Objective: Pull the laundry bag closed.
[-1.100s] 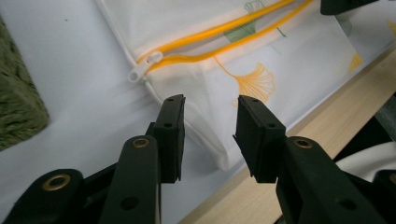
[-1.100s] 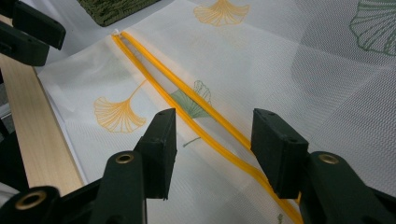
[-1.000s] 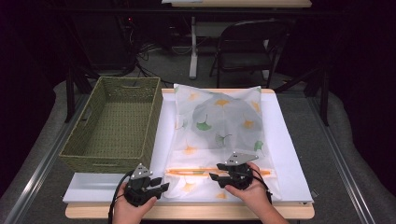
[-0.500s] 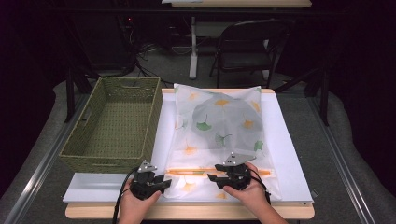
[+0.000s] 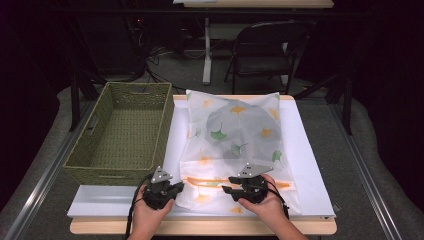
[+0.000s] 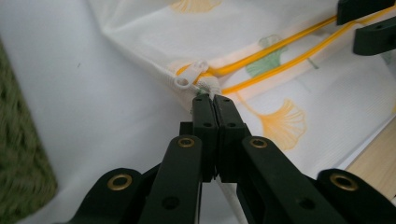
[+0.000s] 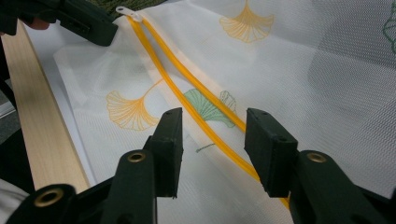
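A white mesh bag (image 5: 235,135) printed with ginkgo leaves lies on the white table top (image 5: 310,165), something dark inside it. Its orange zipper (image 7: 205,119) runs along the near end, the two tracks parted. The white zipper pull (image 6: 189,77) sits at the bag's left corner. My left gripper (image 6: 215,100) is shut on the bag's fabric just beside that pull, at the corner (image 5: 175,187). My right gripper (image 7: 212,135) is open, its jaws standing either side of the zipper without closing on it; in the high view this right gripper (image 5: 228,189) is over the bag's near edge.
A green woven basket (image 5: 122,132), nothing in it, stands on the left of the table against the bag's side. The wooden table edge (image 5: 200,227) runs just behind both hands. A dark chair (image 5: 265,47) and desk legs stand beyond the far edge.
My left gripper has moved right and forward to the bag's left corner. The right gripper has drifted slightly left along the zipper.
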Demonstrator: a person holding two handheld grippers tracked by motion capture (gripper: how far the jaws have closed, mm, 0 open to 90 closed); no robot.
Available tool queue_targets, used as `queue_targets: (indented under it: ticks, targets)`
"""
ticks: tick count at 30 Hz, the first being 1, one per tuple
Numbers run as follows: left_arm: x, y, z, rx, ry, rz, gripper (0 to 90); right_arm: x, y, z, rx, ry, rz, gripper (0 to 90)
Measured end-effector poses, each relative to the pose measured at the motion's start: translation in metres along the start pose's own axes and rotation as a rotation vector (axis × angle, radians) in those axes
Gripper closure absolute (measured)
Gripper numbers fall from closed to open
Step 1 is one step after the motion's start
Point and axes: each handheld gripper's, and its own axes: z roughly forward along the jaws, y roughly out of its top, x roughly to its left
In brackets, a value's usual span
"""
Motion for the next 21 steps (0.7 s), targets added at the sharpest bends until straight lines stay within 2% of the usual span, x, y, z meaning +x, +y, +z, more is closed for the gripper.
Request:
queue_targets:
  ticks: [1, 2, 4, 6, 9, 11, 15, 21]
  targets:
    - [0.0, 0.0, 0.0, 0.0, 0.0, 0.0, 89.2, 0.0, 0.0, 0.0, 0.0, 0.0, 0.0, 58.1]
    - [-0.005, 0.007, 0.003, 0.004, -0.004, 0.039, 89.2, 0.0, 0.0, 0.0, 0.0, 0.001, 0.0, 59.4]
    - [-0.01, 0.013, 0.007, 0.011, -0.016, 0.071, 89.2, 0.0, 0.0, 0.0, 0.001, -0.002, 0.0, 60.7]
    - [-0.013, 0.018, 0.013, 0.019, -0.049, 0.084, 89.2, 0.0, 0.0, 0.001, 0.004, -0.002, -0.003, 61.3]
    - [-0.018, 0.02, 0.025, 0.032, -0.05, 0.114, 89.2, 0.0, 0.0, 0.002, 0.004, -0.001, -0.001, 63.6]
    - [-0.019, 0.02, 0.031, 0.052, -0.06, 0.116, 89.3, 0.0, 0.001, 0.003, 0.002, 0.004, -0.001, 65.6]
    - [-0.018, 0.016, 0.036, 0.058, -0.058, 0.105, 89.3, 0.002, 0.005, 0.009, -0.001, 0.024, 0.002, 69.3]
    - [-0.013, 0.012, 0.032, 0.046, -0.082, 0.077, 89.4, 0.008, 0.016, 0.023, 0.004, 0.067, -0.011, 75.2]
